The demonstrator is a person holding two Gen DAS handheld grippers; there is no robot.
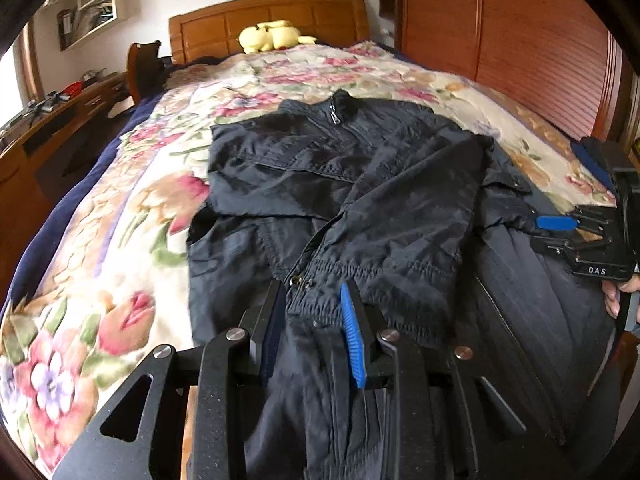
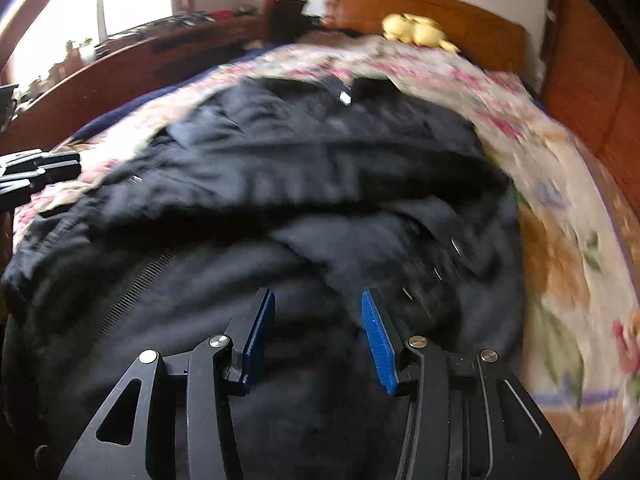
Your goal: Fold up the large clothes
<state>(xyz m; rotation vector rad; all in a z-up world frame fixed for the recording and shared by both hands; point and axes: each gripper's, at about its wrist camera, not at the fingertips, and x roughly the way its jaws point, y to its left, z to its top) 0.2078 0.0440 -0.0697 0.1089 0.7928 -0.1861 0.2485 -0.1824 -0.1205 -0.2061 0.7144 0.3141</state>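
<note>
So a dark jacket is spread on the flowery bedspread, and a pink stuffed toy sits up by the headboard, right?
Nearly. The stuffed toy is yellow, not pink, as the left wrist view shows. The dark jacket does lie on the flowery bedspread, with the toy by the headboard.

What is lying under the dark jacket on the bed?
The dark jacket lies on a floral bedspread, with more dark fabric showing beneath its right side. What that fabric is stays covered.

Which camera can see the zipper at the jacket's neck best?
The left wrist view: the zipper pull is sharp below the collar of the jacket. In the right wrist view it is only a blurred pale fleck.
</note>
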